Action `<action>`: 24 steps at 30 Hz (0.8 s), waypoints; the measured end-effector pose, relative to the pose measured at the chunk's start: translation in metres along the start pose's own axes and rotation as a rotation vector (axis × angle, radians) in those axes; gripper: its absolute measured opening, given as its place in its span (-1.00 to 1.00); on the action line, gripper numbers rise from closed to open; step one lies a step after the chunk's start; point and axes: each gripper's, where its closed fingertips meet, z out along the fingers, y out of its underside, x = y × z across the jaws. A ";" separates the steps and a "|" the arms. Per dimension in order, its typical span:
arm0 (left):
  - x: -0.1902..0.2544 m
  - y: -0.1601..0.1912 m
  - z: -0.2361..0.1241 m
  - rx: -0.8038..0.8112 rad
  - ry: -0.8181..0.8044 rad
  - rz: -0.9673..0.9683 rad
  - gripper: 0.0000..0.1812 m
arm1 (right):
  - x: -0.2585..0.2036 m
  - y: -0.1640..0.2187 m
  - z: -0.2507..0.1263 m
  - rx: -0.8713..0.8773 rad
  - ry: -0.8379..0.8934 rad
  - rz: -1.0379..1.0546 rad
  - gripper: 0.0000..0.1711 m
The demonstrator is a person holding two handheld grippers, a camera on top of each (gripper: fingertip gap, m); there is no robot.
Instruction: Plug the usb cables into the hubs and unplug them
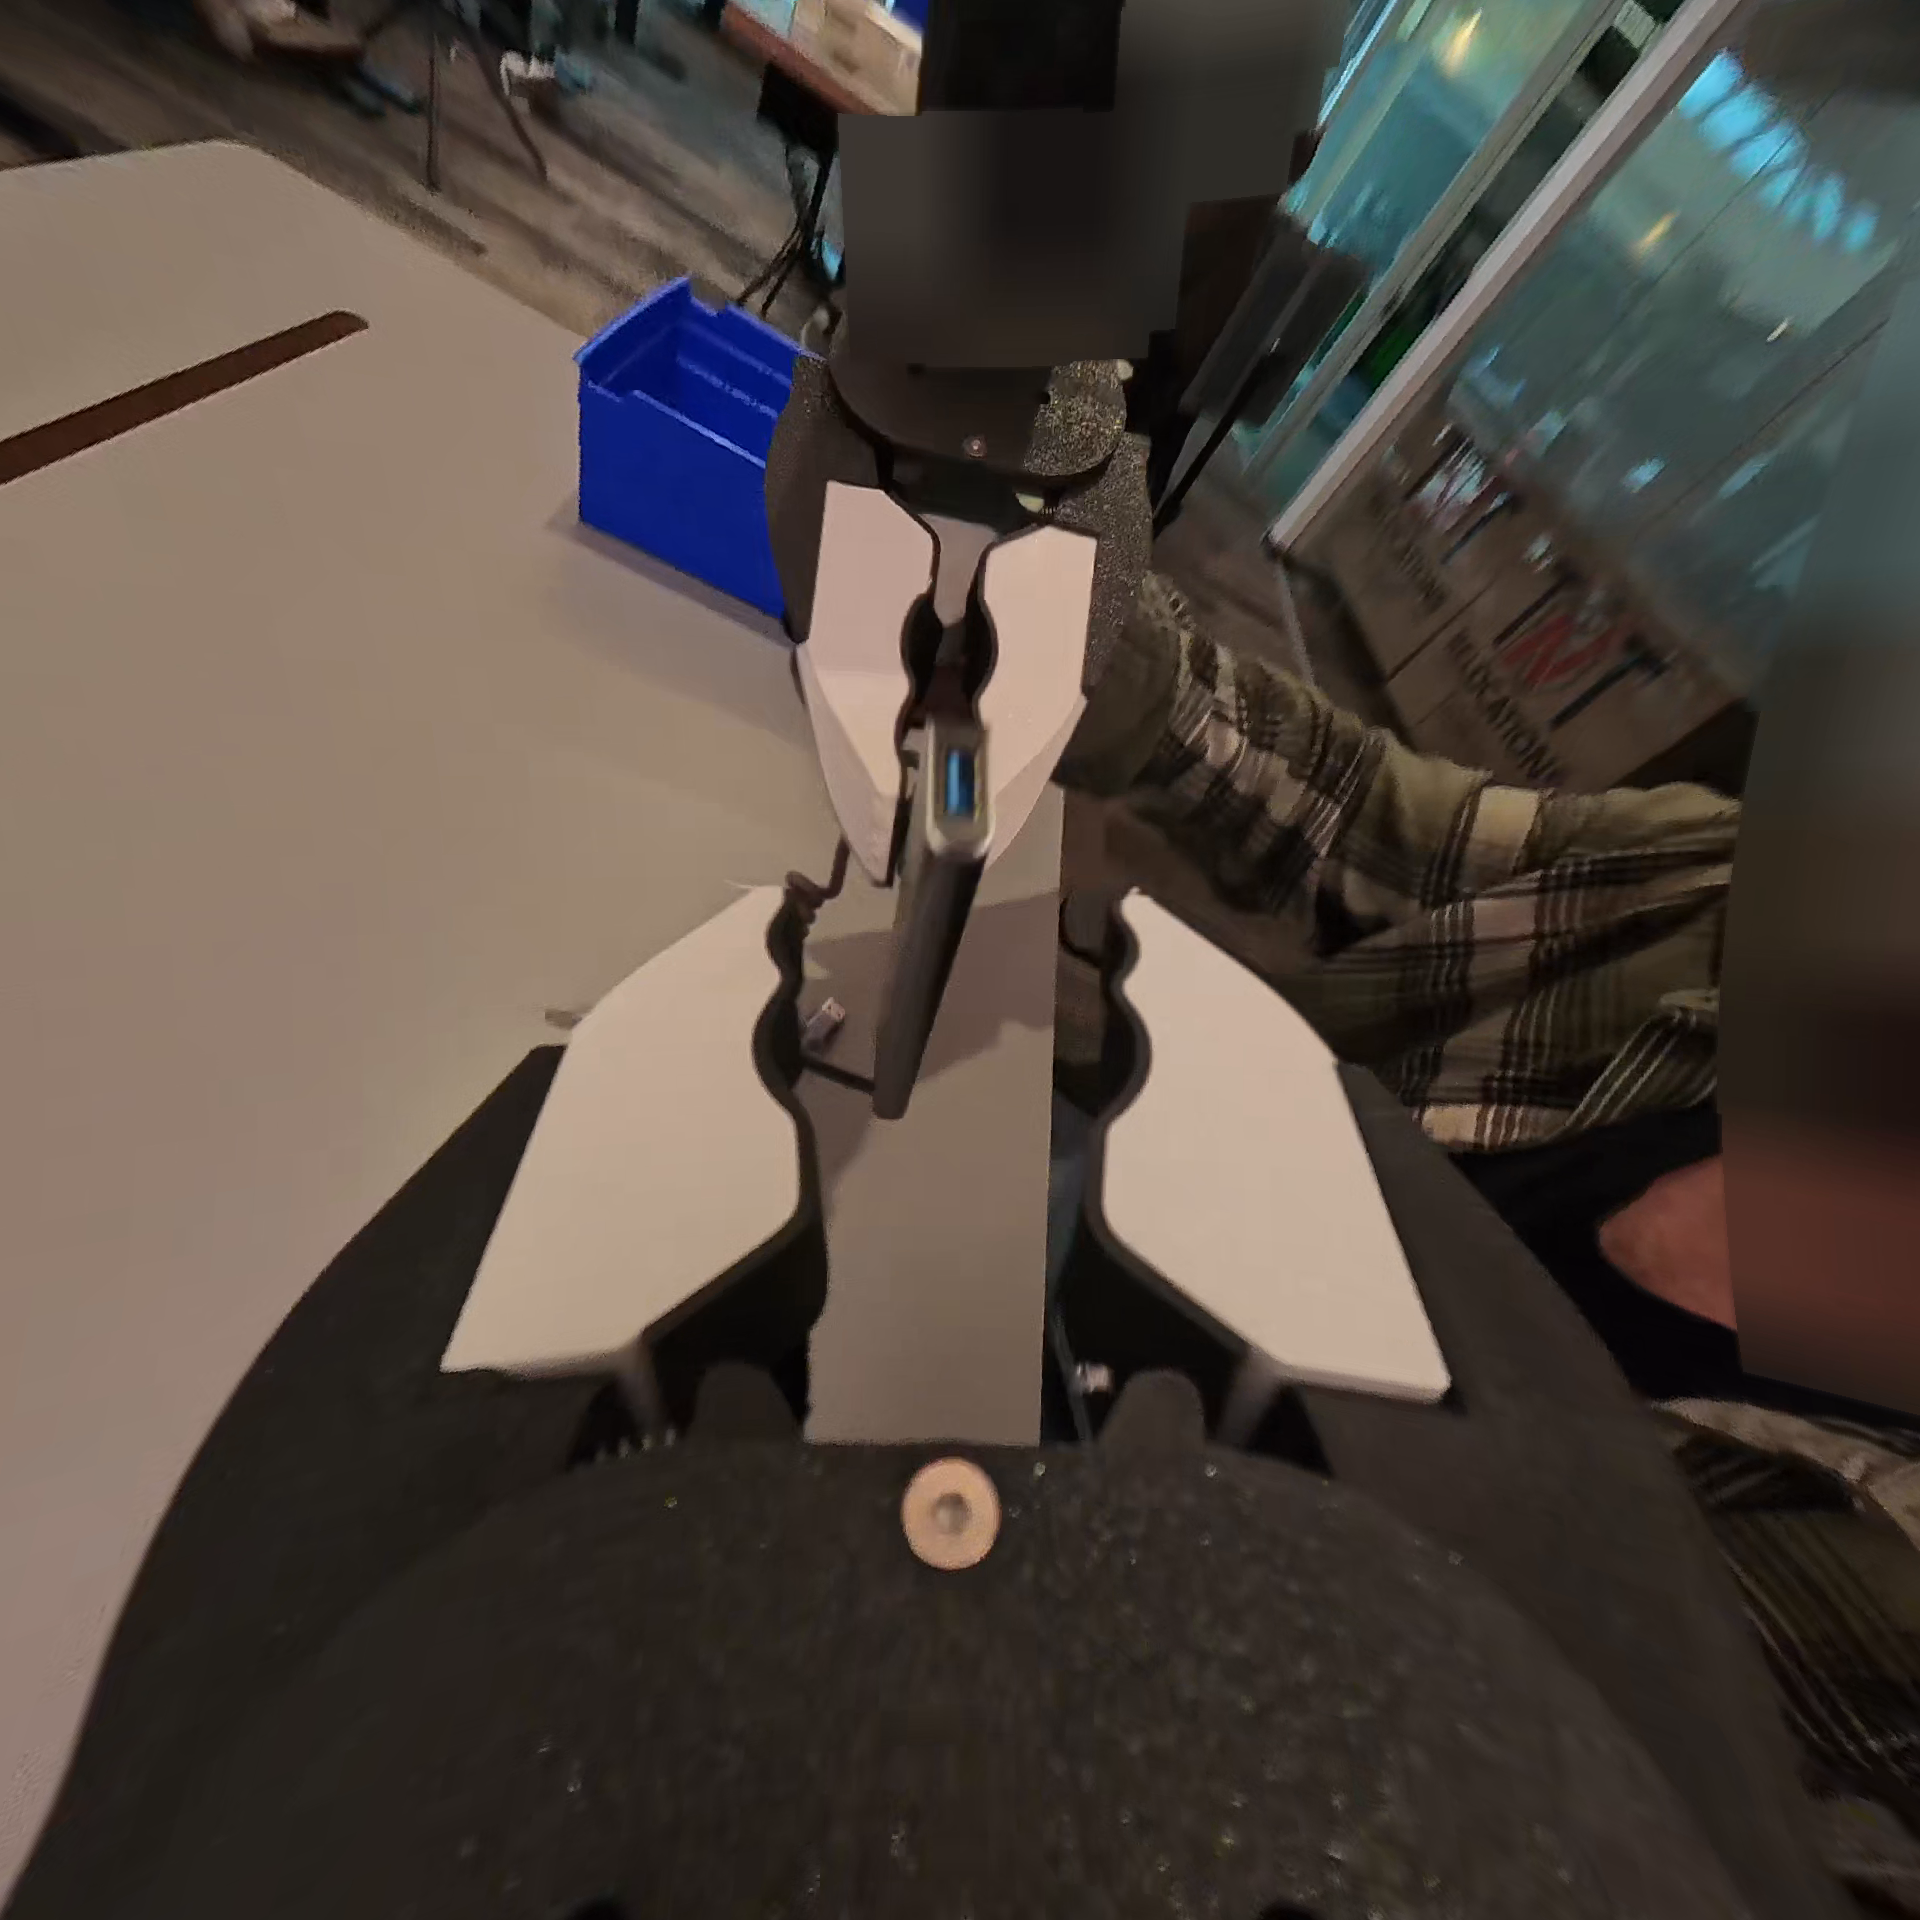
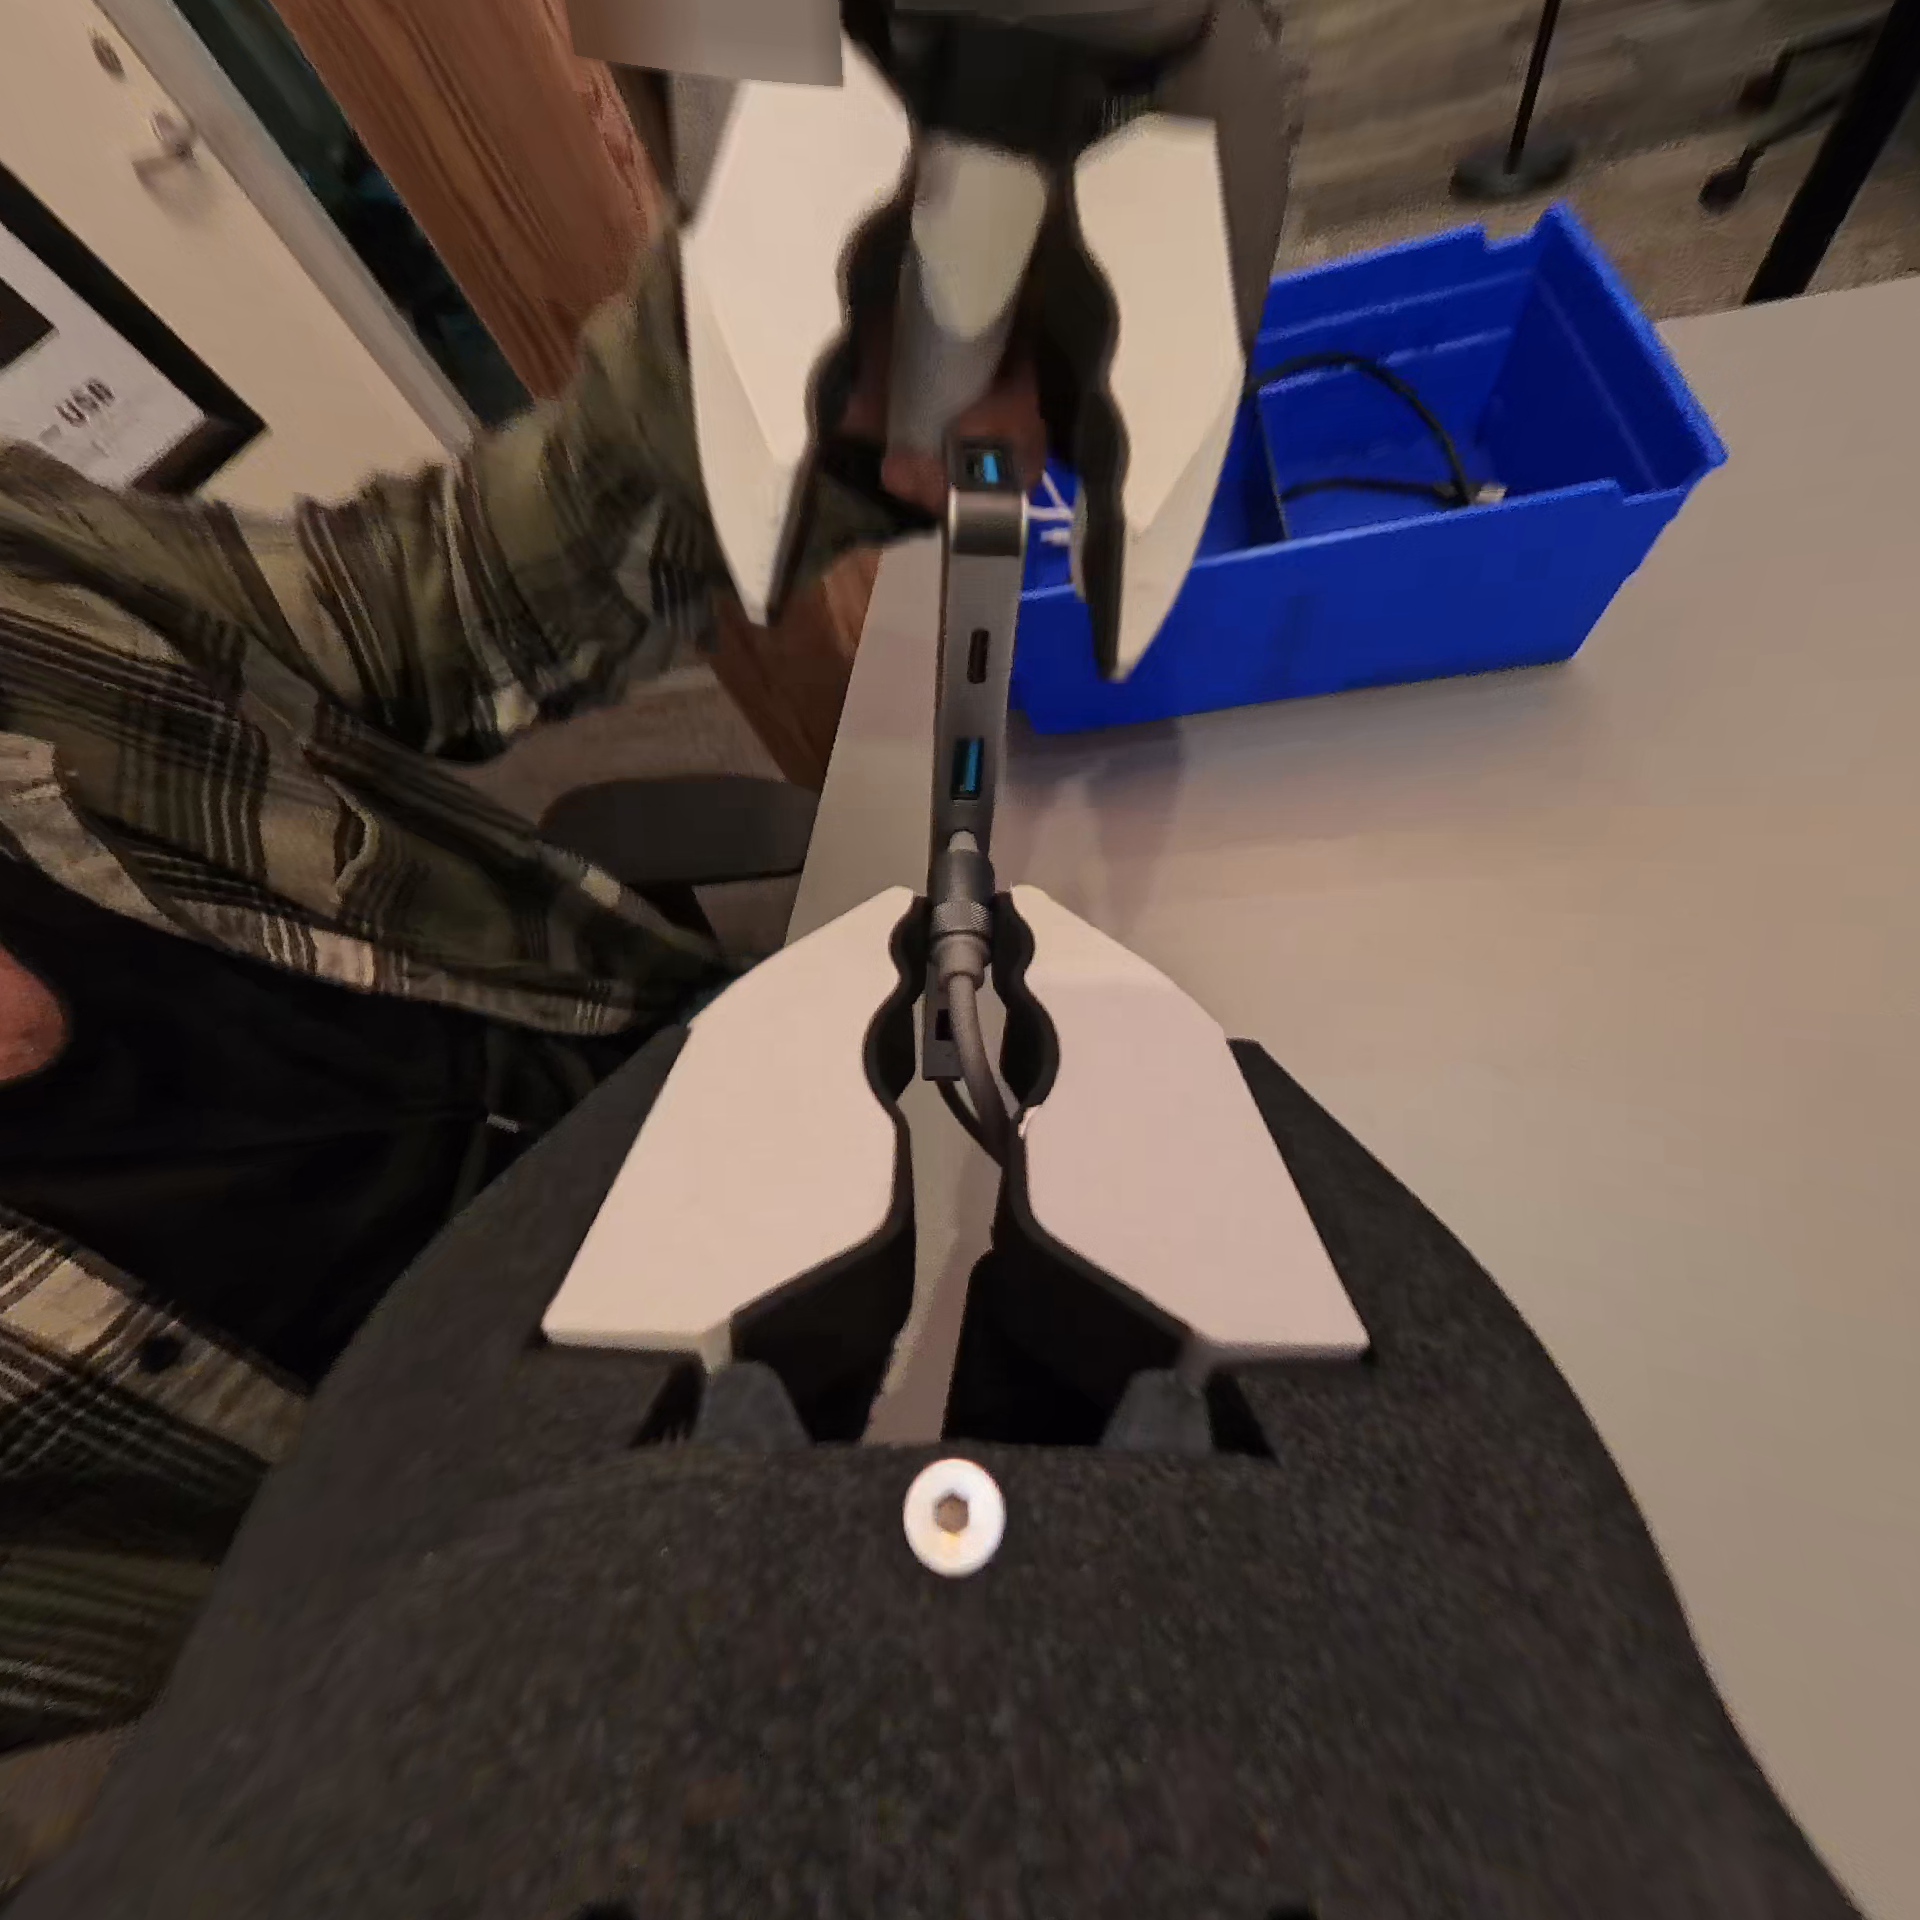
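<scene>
Two tongs over grey bench [image 2: 1455, 935] — right tongs [image 2: 961, 909] pinching hub [image 2: 971, 665] cable end, left tongs [image 1: 940, 935] spread; blue bin [image 2: 1351, 582] behind.

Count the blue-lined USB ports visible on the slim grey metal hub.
2. One on the end of the slim grey metal hub, inside the open left gripper; the other on its side, just beyond the plugged-in grey cable. More may be hidden.

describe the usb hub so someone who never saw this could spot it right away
Start at the blue bin on the grey table; just beside it the right gripper holds up a slim dark grey usb hub. Unlike anything nearby, it carries blue-lined ports along its edge.
</scene>
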 end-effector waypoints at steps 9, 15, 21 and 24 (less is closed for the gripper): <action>-0.010 0.033 0.054 0.084 0.084 0.036 -0.88 | 0.000 0.015 -0.005 0.164 -0.042 0.015 -0.87; -0.015 0.031 0.058 0.095 -0.008 0.069 -0.89 | 0.003 0.019 -0.010 0.149 -0.005 0.007 -0.88; -0.010 0.028 0.061 0.151 -0.050 0.109 -0.89 | -0.002 0.022 -0.014 0.123 0.022 -0.017 -0.87; -0.005 0.026 0.064 0.182 -0.048 0.130 -0.90 | -0.006 0.024 -0.017 0.142 0.016 -0.013 -0.87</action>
